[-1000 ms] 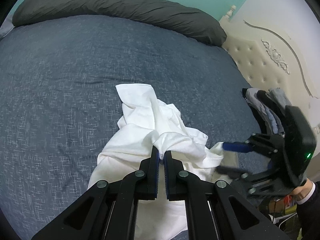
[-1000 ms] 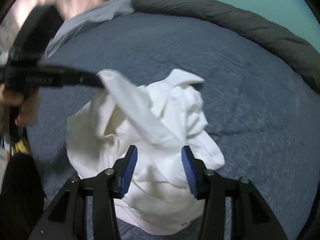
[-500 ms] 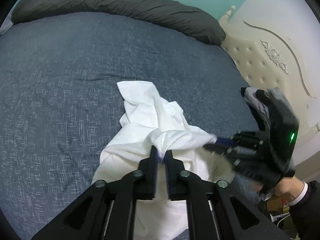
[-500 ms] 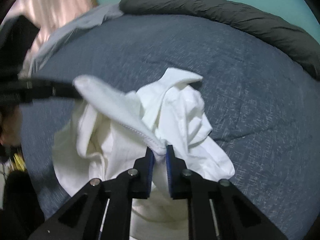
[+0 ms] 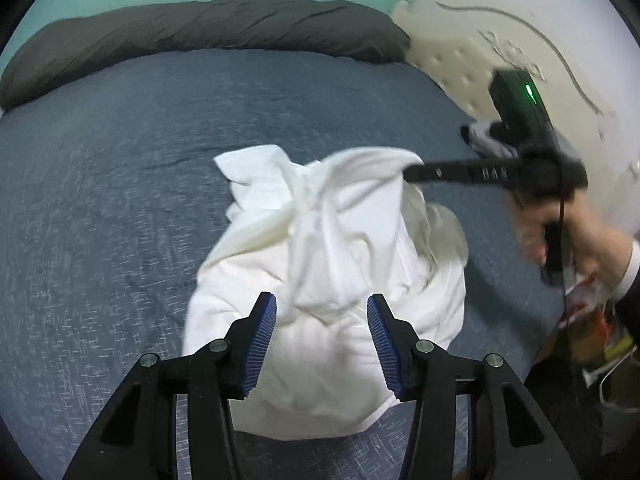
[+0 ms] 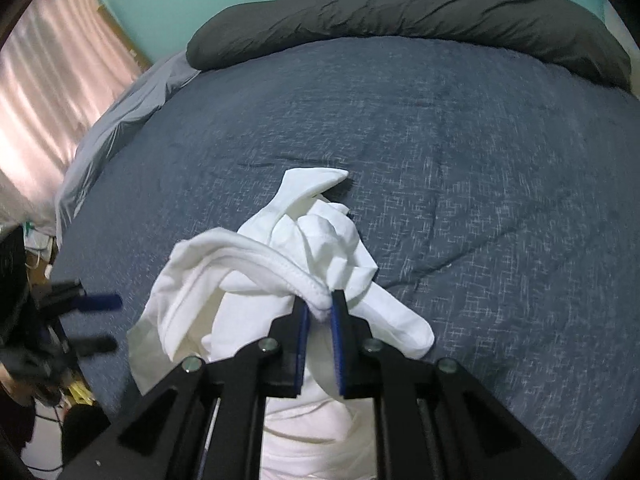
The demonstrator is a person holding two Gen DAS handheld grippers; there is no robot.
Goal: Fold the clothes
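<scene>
Between the right gripper's (image 6: 320, 312) pads, a stitched hem of the white shirt (image 5: 336, 264) is pinched tight. Left gripper (image 5: 322, 338) hangs over it with jaws spread wide, empty. Shirt lies crumpled, near edge of the blue bed (image 5: 120, 168).

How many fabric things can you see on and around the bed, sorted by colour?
White: 1, the crumpled white garment, pinched by the right gripper
Dark grey: 1, the long pillow
Navy: 1, the bedspread
Pale grey: 1, the sheet at the bed's edge
Pink: 1, the curtain
Total: 5
</scene>
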